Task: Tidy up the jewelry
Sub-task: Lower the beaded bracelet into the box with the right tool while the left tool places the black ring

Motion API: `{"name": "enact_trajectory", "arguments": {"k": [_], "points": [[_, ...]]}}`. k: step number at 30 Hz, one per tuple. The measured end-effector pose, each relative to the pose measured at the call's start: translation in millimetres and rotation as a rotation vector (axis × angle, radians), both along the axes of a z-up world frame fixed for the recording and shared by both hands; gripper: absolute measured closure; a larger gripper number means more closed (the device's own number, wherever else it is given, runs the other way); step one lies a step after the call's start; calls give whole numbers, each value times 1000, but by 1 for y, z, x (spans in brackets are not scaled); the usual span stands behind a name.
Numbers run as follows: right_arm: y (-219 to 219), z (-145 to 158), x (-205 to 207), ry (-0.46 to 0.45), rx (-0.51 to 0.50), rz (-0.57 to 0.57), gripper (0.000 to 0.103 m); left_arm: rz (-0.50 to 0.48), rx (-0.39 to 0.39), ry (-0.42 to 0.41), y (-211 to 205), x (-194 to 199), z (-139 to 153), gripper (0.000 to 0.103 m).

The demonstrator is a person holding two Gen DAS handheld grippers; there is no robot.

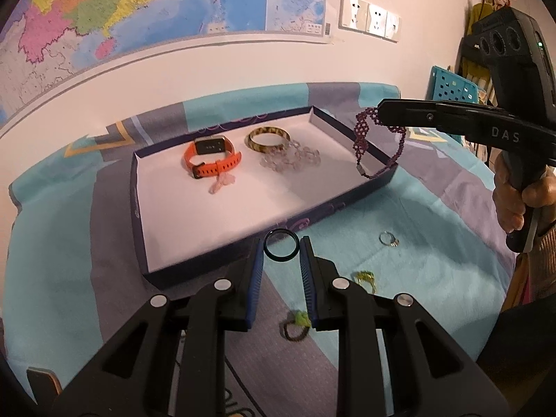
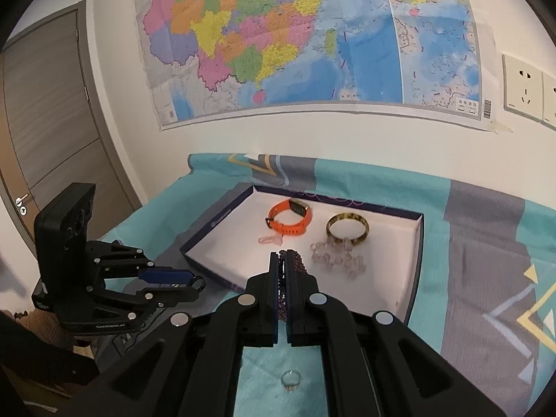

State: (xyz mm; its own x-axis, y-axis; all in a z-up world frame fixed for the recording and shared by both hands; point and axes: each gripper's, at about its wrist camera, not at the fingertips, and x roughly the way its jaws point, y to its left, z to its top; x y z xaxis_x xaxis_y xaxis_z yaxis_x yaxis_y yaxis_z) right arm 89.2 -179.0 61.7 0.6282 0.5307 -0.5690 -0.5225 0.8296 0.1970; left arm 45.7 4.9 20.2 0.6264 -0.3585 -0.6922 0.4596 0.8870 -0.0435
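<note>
A shallow white-lined box [image 1: 149, 229] [image 2: 413, 278] lies on a teal and grey cloth. In it are an orange watch [image 1: 210, 160] [image 2: 290, 220], a gold bangle [image 1: 268, 138] [image 2: 347, 231], a clear bead bracelet [image 1: 292, 158] [image 2: 338, 255] and a small pink piece [image 1: 220, 184] [image 2: 269, 239]. My left gripper [image 1: 280, 252] [image 2: 198, 283] is shut on a dark ring [image 1: 280, 246], just in front of the box's near wall. My right gripper [image 2: 282, 260] [image 1: 380, 113] is shut on a purple beaded bracelet [image 1: 373, 146] [image 2: 295, 260], which hangs over the box's right end.
On the cloth in front of the box lie a silver ring [image 1: 388, 239] [image 2: 290, 379], a yellow-green piece [image 1: 365, 276] and a hair tie with a green knot [image 1: 297, 326]. A map and wall sockets [image 1: 368, 17] are behind. A door [image 2: 52, 121] is at left.
</note>
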Motion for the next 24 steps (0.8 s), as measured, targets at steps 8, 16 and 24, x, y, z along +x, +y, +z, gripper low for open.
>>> {"name": "enact_trajectory", "arguments": {"k": [8, 16, 24], "points": [[6, 0, 27, 6, 4, -1, 101, 15, 0, -20, 0, 20, 8, 81], [11, -9, 51, 41, 7, -2, 101, 37, 6, -11, 0, 42, 6, 81], [18, -17, 72, 70, 13, 10, 101, 55, 14, 4, -1, 58, 1, 81]]}}
